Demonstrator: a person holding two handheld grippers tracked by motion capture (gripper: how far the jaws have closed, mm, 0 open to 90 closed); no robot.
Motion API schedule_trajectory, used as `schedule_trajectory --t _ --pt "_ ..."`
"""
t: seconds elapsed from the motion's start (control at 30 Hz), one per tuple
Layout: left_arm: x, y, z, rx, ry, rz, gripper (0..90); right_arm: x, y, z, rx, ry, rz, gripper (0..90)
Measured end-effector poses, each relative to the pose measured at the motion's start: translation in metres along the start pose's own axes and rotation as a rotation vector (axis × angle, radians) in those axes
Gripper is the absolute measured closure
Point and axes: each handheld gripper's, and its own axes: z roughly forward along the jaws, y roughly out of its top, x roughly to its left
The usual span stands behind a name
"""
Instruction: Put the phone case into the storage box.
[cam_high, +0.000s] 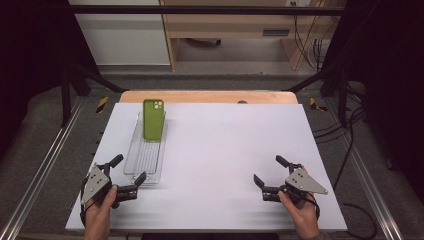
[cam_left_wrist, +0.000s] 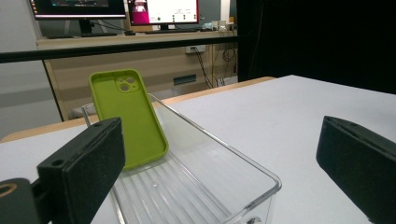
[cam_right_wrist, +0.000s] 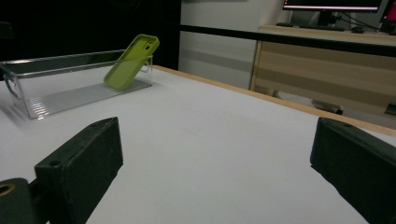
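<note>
So both grippers are just sitting at the near edge of the white table (cam_high: 225, 165) with nothing in them. The left gripper (cam_high: 129, 170) has its jaws spread wide apart, and from above its right jaw tip looks like it's right at the near end of the clear plastic tray (cam_high: 131, 162), maybe touching the rim, can't really tell. In the left gripper view the tray's near corner sits right between the two black jaws, low in the picture, with lots of open space on either side. The right gripper (cam_high: 269, 171) is well off to the other side of the table, jaws also wide apart, holding nothing and over bare tabletop. The green phone case (cam_high: 152, 119) is in the far end of the tray, standing tilted with its top leaning back against the far wall and its bottom edge resting on the ribbed floor. You can see its hollow inner side and the camera cutout near the top. Neither gripper is anywhere near the case itself.
</note>
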Motion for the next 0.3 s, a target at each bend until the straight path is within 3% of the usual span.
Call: schedule_trajectory --t 0.3 --pt "0.0031 0.0007 -0.004 -0.01 0.023 -0.008 1.1 -0.0057 -0.0004 -0.0029 -0.006 -0.035 0.01 2.7"
